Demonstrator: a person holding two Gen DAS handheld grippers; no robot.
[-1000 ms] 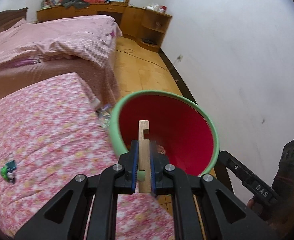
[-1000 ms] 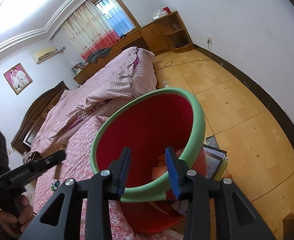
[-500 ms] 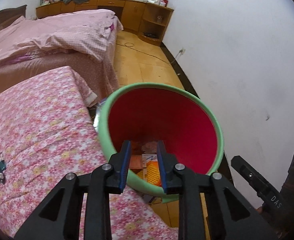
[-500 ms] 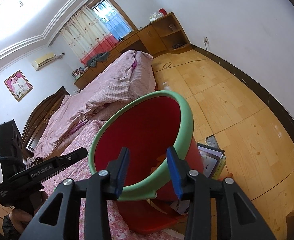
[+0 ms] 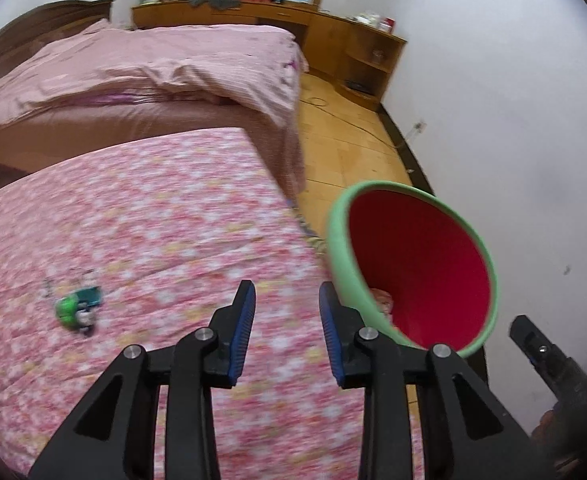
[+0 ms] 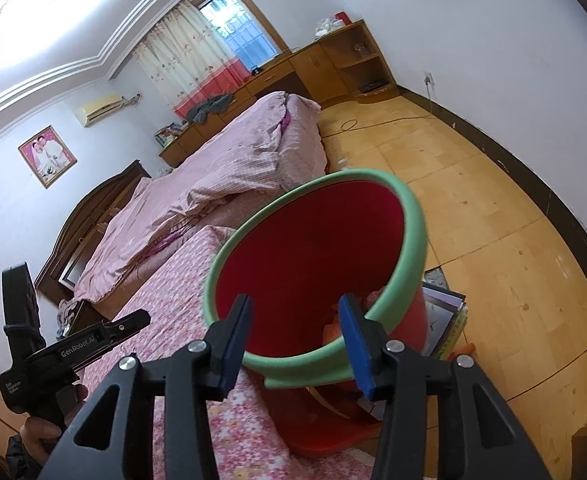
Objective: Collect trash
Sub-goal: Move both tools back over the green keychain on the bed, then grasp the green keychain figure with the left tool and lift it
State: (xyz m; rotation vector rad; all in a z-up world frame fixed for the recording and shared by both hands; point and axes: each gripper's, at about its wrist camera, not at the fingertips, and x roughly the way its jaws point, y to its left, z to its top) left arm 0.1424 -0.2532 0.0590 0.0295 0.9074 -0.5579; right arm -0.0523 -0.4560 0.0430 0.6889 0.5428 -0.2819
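Left wrist: left gripper [image 5: 287, 298] empty, jaws opening over floral bedspread [image 5: 141, 216]; green wrapper [image 5: 78, 307] still uncollected | Right wrist: right gripper [image 6: 295, 314] opening astride near rim of red bin [image 6: 411, 216], gripping nothing; scraps already inside.

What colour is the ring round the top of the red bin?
Light green. The rim shows best in the right wrist view.
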